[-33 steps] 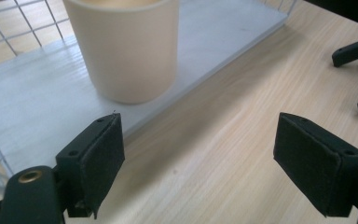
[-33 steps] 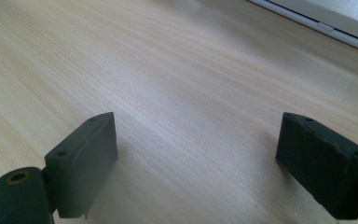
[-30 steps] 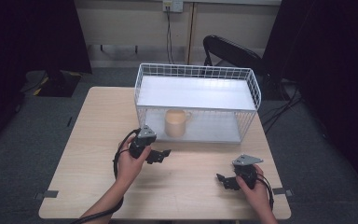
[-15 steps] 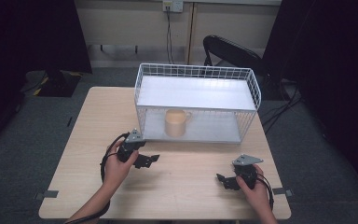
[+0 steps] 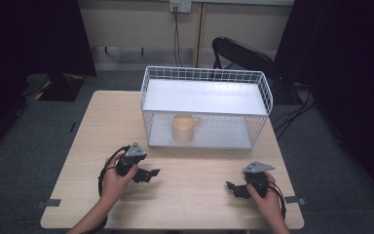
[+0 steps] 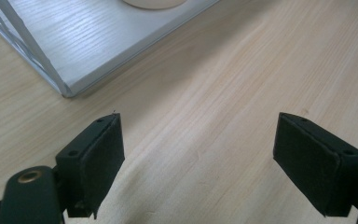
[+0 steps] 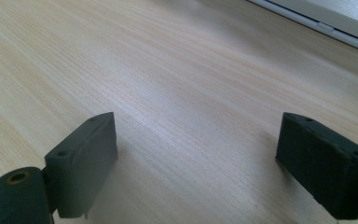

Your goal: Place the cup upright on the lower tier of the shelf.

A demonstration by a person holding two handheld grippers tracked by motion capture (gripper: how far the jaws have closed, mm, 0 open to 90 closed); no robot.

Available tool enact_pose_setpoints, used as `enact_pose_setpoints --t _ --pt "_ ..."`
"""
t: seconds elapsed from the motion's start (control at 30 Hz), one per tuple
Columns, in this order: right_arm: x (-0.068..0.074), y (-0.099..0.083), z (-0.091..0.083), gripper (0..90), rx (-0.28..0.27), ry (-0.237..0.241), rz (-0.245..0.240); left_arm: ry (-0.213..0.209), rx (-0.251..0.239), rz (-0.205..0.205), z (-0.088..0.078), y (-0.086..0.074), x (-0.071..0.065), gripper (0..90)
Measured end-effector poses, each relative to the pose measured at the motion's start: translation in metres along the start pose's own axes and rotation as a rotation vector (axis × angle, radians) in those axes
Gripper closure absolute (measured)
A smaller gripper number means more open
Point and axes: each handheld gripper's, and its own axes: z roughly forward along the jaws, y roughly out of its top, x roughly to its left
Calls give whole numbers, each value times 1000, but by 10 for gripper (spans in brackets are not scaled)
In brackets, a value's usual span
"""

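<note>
A pale wooden table (image 5: pixel 190 204) on grey carpet is seen bearing a white wire rack (image 5: pixel 205 108) with a tan mug (image 5: pixel 183 128) inside, while the left gripper (image 5: pixel 148 173) and right gripper (image 5: pixel 234 189) are held wide apart-jawed and empty.

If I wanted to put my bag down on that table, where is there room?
The table is bare on its left side, beside the white wire rack. There is also a free strip in front of the rack, between the left claw and the right claw. The back middle is crowded: the rack stands there, with a tan mug on its lower shelf.
</note>
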Motion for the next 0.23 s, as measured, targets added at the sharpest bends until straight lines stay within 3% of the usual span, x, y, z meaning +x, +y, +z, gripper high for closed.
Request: enact_pose_setpoints --t 0.23 --pt "0 0 0 117 0 0 0 -6 5 10 5 -5 -2 161"
